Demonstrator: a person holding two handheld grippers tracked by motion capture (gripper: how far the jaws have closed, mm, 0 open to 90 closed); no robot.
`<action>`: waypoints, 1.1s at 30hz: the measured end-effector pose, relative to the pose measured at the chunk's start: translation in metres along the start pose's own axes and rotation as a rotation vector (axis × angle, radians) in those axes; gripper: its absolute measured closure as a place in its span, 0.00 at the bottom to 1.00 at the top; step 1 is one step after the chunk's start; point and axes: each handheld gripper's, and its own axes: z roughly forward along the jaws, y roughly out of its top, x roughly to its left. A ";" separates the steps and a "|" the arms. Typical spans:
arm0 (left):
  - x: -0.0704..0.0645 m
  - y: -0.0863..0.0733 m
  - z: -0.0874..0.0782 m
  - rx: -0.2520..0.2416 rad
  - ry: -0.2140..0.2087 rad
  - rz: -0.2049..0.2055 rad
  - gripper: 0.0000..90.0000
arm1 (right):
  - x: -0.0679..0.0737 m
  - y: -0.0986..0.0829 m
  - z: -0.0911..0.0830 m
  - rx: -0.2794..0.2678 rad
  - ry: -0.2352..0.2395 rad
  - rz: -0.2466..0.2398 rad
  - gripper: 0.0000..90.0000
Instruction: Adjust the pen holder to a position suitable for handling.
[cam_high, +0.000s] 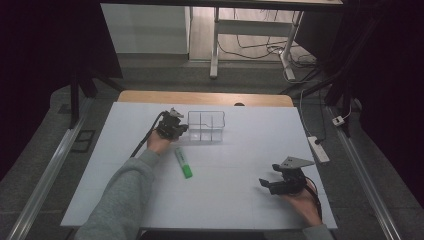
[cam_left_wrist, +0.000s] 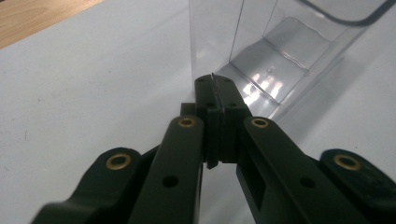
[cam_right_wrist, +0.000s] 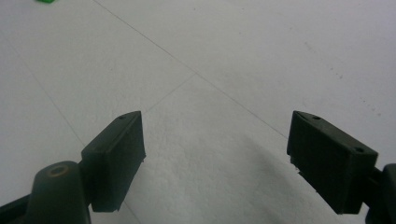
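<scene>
While I hold the left gripper (cam_left_wrist: 215, 79) at the far side of the table, its jaws stand pressed together with nothing that I can make out between them, and their tips sit just in front of the near left wall of the clear divided box (cam_left_wrist: 280, 51). In the high view the left gripper (cam_high: 184, 129) is just beside the left end of the clear divided box (cam_high: 206, 125); whether the two touch, I cannot tell. The box stands upright on the white table surface (cam_high: 240, 195), and its compartments show as transparent cells. The right gripper (cam_right_wrist: 215, 158) has its jaws spread wide, with bare white surface between them and nothing held. In the high view the right gripper (cam_high: 266, 182) rests low at the near right part of the table, well apart from the box, with its grey three-cornered plate on top. A green marker (cam_high: 183, 162) lies flat on the white surface between the two grippers, nearer to the left one, just in front of the left hand (cam_high: 158, 142). A grey sleeve (cam_high: 122, 200) covers the left forearm.
</scene>
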 end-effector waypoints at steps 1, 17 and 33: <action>0.000 0.000 0.000 0.004 -0.001 0.006 0.99 | 0.000 0.000 0.000 0.000 0.000 0.000 0.21; 0.007 -0.012 -0.033 0.036 0.025 0.046 0.99 | -0.001 0.001 0.000 -0.007 0.005 0.010 0.21; 0.016 -0.015 -0.064 0.107 0.004 0.112 0.99 | 0.001 0.001 -0.002 -0.007 0.002 0.007 0.21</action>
